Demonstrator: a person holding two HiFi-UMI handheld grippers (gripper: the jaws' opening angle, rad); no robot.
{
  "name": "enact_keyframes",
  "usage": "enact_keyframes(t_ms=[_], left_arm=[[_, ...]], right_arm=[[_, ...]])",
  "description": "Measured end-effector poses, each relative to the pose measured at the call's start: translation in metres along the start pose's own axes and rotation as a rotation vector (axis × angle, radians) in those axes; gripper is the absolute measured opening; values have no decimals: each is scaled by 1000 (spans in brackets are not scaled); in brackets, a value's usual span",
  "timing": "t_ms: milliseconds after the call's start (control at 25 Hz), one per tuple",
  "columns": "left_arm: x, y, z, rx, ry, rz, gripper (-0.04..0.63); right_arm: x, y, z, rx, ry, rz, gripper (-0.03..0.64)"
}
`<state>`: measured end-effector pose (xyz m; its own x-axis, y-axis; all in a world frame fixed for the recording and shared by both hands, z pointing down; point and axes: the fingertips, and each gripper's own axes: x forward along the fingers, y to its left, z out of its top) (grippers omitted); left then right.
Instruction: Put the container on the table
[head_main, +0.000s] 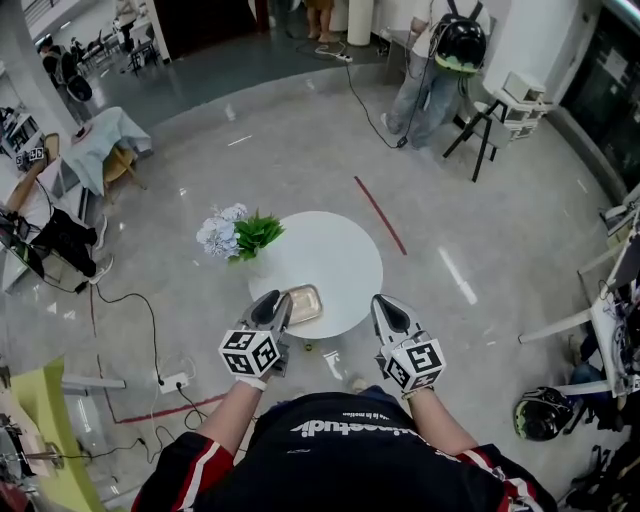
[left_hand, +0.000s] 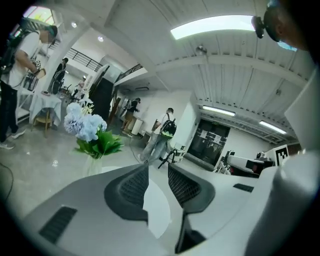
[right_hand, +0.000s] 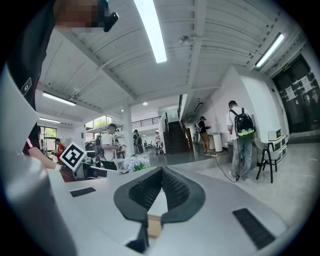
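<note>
The shallow container (head_main: 303, 304) lies flat on the round white desk (head_main: 345, 250) near its 6 o'clock rim. The left gripper (head_main: 274, 300) sits just beside it at 9 o'clock, jaws slightly apart and empty, and the right gripper (head_main: 386, 304) is off at 3 o'clock, jaws closed on nothing. A straight retreat toward 6 o'clock looks safest, with flowers (head_main: 235, 233) crowding 10 o'clock and bare desk beyond.

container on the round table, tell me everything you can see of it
The container is a small, shallow rectangular tray with rounded corners and a raised rim, pale tan to metallic in look. It lies flat on the round white table, near the person's edge, and looks empty. The left gripper is close beside it, jaws apart, not holding it.
</note>
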<state>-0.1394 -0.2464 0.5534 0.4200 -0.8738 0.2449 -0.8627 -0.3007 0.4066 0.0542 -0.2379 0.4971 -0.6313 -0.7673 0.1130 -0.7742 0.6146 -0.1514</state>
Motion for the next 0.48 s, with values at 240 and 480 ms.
enact_keyframes(t_ms=[240,480], left_arm=[[-17,-50,46,121,-91,-83,118],[-29,-85,78,258,-165,-129,118]], right_arm=[[-2,15,26,-45,-28,31,9],[-5,28,47,-66,-51,64,9]])
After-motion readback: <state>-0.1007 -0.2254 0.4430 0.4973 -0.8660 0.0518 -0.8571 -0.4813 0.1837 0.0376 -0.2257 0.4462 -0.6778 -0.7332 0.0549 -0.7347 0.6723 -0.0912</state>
